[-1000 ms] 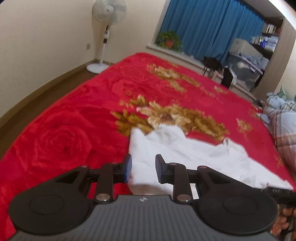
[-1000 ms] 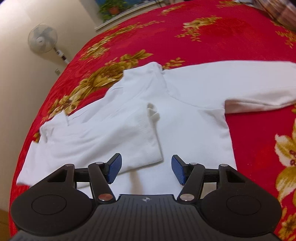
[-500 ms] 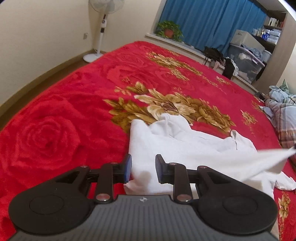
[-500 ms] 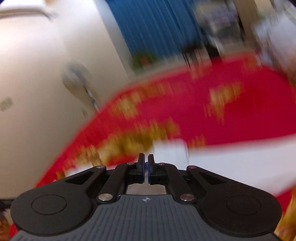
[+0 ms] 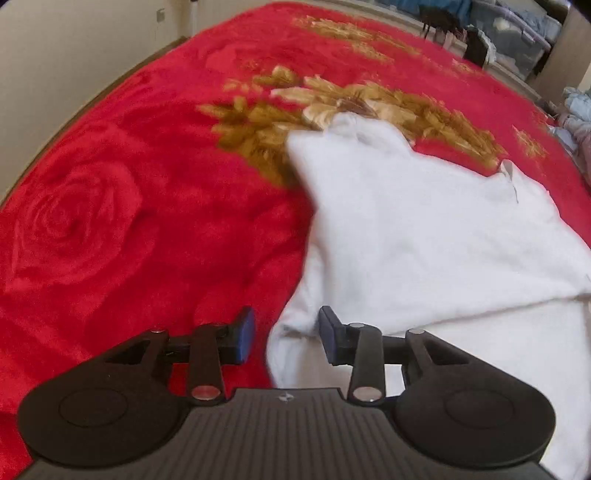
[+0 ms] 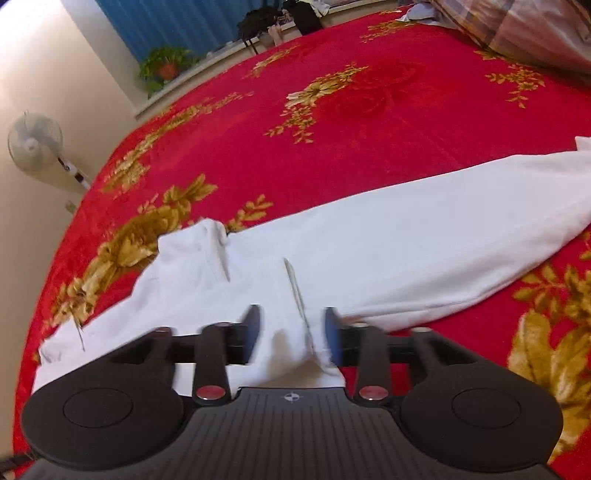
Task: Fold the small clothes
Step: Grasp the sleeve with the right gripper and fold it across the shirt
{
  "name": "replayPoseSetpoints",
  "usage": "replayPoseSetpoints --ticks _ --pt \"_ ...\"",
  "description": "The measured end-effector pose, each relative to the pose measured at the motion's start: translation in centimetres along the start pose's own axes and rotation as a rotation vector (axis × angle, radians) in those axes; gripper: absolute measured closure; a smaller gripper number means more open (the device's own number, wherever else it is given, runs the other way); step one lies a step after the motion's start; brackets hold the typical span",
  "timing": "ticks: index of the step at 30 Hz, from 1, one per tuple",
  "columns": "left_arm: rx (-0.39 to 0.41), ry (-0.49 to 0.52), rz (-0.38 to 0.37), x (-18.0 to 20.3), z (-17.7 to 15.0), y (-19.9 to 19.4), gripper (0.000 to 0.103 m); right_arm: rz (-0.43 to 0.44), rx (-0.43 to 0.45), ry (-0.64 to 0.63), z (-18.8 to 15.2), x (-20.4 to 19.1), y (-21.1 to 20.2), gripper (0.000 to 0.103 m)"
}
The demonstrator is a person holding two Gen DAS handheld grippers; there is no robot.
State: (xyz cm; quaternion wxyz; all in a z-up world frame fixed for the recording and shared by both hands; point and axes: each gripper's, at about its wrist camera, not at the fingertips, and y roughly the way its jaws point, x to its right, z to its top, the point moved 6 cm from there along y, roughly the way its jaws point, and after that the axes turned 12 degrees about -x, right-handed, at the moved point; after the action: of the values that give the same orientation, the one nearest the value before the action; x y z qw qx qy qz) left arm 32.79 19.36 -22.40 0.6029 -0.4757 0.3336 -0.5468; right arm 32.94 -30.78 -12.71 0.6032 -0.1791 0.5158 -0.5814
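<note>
A white long-sleeved garment (image 5: pixel 424 229) lies partly folded on the red floral bedspread (image 5: pixel 110 206). In the left wrist view my left gripper (image 5: pixel 286 338) hovers low over the garment's near left edge; its jaws are opening and the cloth's edge lies between the blue pads without being pinched. In the right wrist view the same white garment (image 6: pixel 369 258) stretches across, one sleeve running to the right. My right gripper (image 6: pixel 291 332) is over the garment's near hem, jaws opening, cloth showing in the gap but not gripped.
The red bedspread (image 6: pixel 369 122) spreads far around the garment. A plaid bedding pile (image 6: pixel 524 29) sits at the far right corner. A standing fan (image 6: pixel 35 142), a potted plant (image 6: pixel 166 66) and blue curtains are beyond the bed. The cream wall (image 5: pixel 74 55) runs along its left side.
The left gripper dropped closer to the garment's edge and its jaws widened. The right gripper went from open to shut during a blurred swing and has parted again over the hem; the garment now lies folded narrower.
</note>
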Motion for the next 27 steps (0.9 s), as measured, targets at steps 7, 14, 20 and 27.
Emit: replayPoseSetpoints --ticks 7,14,20,27 --pt "0.004 0.008 -0.012 -0.4 -0.1 -0.3 0.065 -0.010 -0.032 -0.062 -0.1 -1.0 1.4 0.100" --pt "-0.006 0.020 -0.023 -0.1 -0.1 -0.5 0.064 0.120 0.269 -0.241 1.8 -5.0 -5.1 0.101" --pt "0.008 0.012 -0.054 -0.1 0.1 -1.2 0.064 -0.167 0.042 -0.153 0.9 0.0 0.4 0.096" --pt "0.138 0.059 -0.114 1.9 0.7 -3.1 0.064 0.055 0.106 -0.240 0.0 -3.2 -0.6 0.058"
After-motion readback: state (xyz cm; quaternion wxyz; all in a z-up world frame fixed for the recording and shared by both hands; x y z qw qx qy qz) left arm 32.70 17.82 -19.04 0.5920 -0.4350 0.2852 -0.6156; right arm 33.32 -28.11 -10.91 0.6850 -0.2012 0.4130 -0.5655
